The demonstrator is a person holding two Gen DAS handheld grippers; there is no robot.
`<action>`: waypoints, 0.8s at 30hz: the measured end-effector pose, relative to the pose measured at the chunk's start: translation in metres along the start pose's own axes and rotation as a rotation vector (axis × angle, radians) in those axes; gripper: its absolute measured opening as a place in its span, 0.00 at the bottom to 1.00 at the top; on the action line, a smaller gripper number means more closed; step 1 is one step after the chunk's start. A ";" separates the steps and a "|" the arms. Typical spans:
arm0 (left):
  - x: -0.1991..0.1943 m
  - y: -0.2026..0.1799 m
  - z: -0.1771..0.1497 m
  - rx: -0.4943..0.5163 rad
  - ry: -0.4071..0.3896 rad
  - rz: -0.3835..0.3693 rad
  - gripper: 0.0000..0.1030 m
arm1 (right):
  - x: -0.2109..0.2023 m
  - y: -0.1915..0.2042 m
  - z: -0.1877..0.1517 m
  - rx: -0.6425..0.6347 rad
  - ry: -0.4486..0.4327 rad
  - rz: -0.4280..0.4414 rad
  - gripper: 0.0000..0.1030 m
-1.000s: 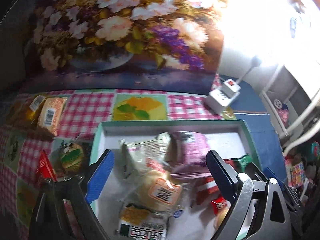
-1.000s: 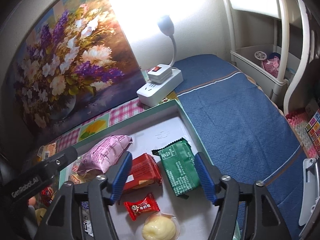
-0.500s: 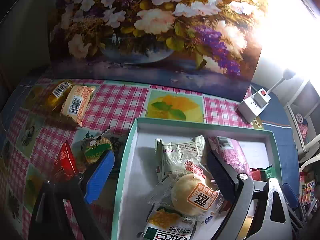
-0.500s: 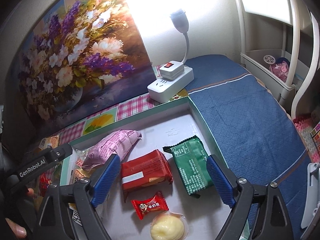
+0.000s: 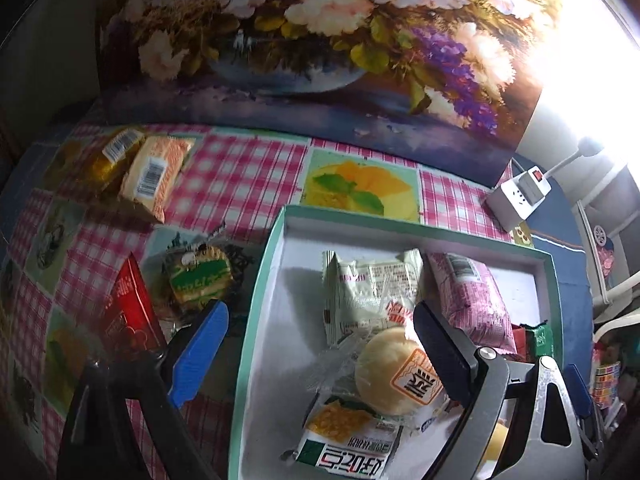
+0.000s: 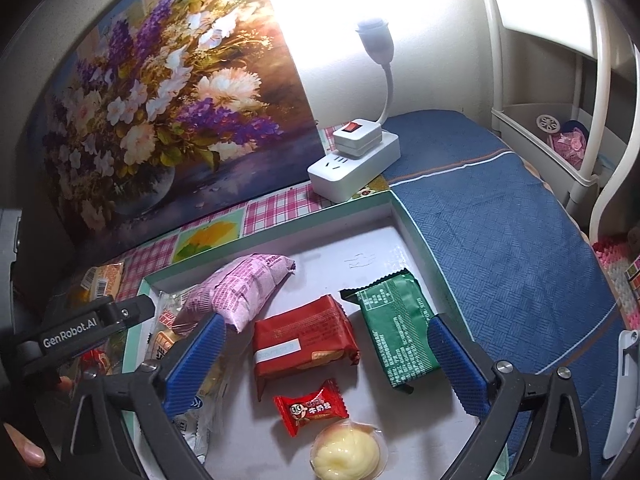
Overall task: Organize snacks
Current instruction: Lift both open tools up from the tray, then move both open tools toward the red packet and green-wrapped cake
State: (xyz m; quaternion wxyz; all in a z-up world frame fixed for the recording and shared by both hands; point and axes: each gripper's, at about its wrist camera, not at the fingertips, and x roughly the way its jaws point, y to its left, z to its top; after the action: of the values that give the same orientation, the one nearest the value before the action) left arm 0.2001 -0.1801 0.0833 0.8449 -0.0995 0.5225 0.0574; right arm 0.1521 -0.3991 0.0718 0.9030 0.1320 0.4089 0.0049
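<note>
A teal-rimmed white tray (image 5: 260, 292) (image 6: 404, 216) holds several snacks: a pink packet (image 5: 468, 292) (image 6: 240, 292), a white-green packet (image 5: 360, 292), a round bun (image 5: 396, 372), a red packet (image 6: 304, 336), a green packet (image 6: 396, 328), a small red candy (image 6: 310, 406) and a yellow jelly cup (image 6: 346, 452). My left gripper (image 5: 320, 344) is open and empty above the tray's left rim. My right gripper (image 6: 326, 364) is open and empty over the red packet. Outside the tray lie a green round snack (image 5: 200, 280), a red packet (image 5: 130, 316) and two orange-yellow packets (image 5: 154, 176).
A flower painting (image 5: 320, 40) (image 6: 160, 92) stands against the wall behind the checked cloth (image 5: 224, 176). A white power strip with a lamp (image 6: 356, 160) (image 5: 520, 196) sits behind the tray. A blue mat (image 6: 500, 220) lies to the right, with a white rack (image 6: 560, 140) beyond.
My left gripper has swung left, so the snacks outside the tray come into view. My right gripper has drawn back a little over the tray. Both stay open.
</note>
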 end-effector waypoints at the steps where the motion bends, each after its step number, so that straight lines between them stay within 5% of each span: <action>1: 0.000 0.001 0.000 0.001 0.002 0.003 0.91 | 0.000 0.001 0.000 -0.004 0.000 0.002 1.00; 24: -0.021 0.057 0.025 0.020 -0.083 0.100 0.91 | -0.001 0.039 -0.006 -0.085 -0.005 0.121 1.00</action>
State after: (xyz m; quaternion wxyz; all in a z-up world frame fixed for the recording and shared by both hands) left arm 0.2013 -0.1192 0.1064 0.8628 -0.0626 0.4919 0.0984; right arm 0.1508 -0.3603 0.0786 0.9069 0.1179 0.3972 0.0767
